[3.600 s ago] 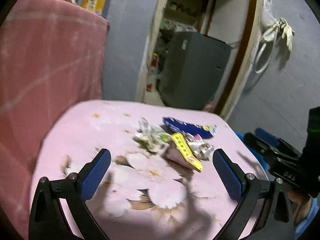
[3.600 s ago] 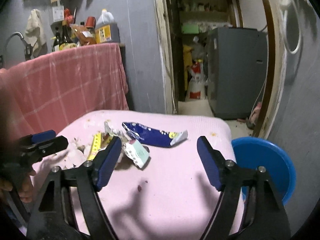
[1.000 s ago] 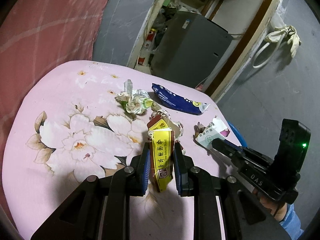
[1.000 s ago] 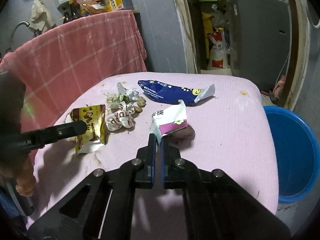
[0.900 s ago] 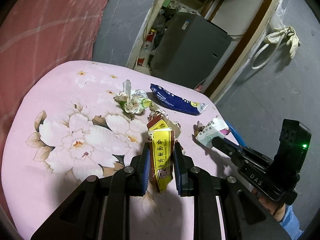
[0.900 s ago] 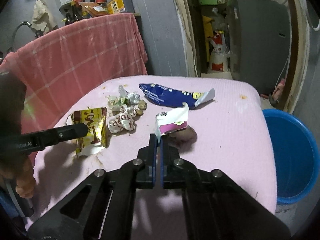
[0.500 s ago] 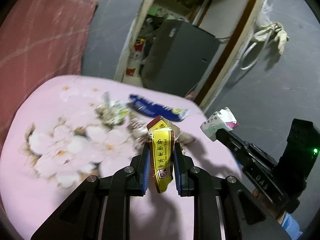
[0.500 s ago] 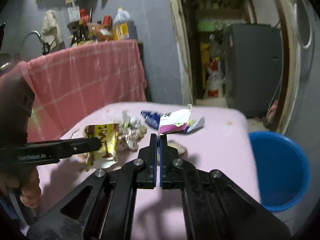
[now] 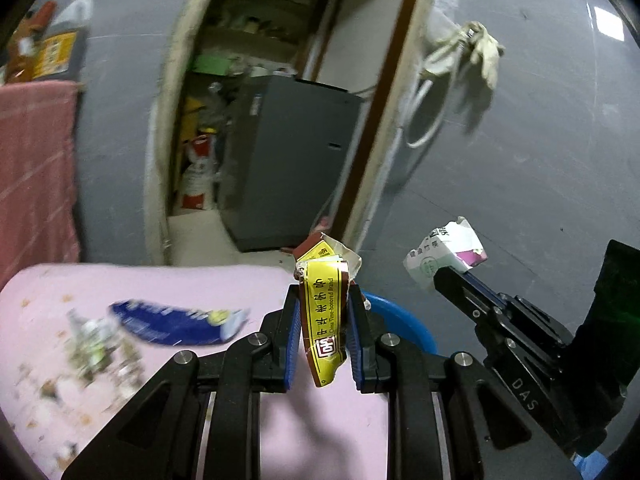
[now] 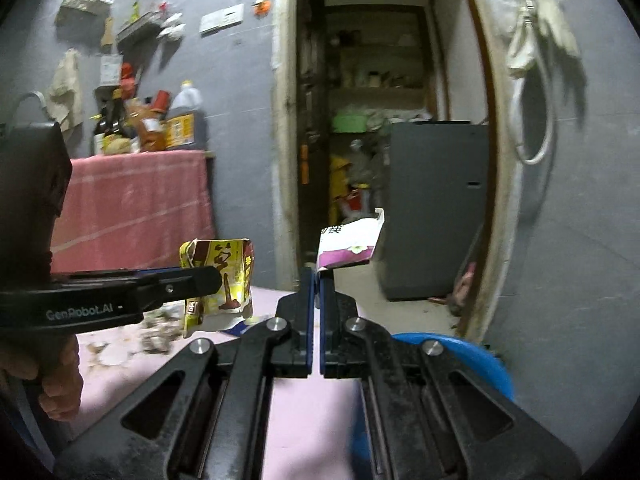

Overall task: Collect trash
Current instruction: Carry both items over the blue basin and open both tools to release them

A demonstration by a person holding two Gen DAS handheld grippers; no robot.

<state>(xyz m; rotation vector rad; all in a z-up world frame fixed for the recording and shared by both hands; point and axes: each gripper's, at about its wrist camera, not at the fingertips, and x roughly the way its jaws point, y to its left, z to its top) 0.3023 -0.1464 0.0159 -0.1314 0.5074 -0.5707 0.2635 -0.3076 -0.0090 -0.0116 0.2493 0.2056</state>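
**Two wrappers lifted, basin ahead**

The left gripper (image 9: 325,320) is clamped on a yellow wrapper (image 9: 325,312); the right gripper (image 10: 315,284) is pressed together on a white-and-purple carton scrap (image 10: 350,242); both pieces hang clear of the pink table (image 9: 120,280). The blue basin (image 10: 472,356) sits at four o'clock from the right jaws, just off the table edge. Judged best: carry each piece fully over the rim before letting go; the blue packet (image 9: 176,322) at nine o'clock in the left view is not yet collected.

Grey walls (image 10: 580,240), open doorway (image 10: 380,100), pink-clothed table (image 9: 120,280)
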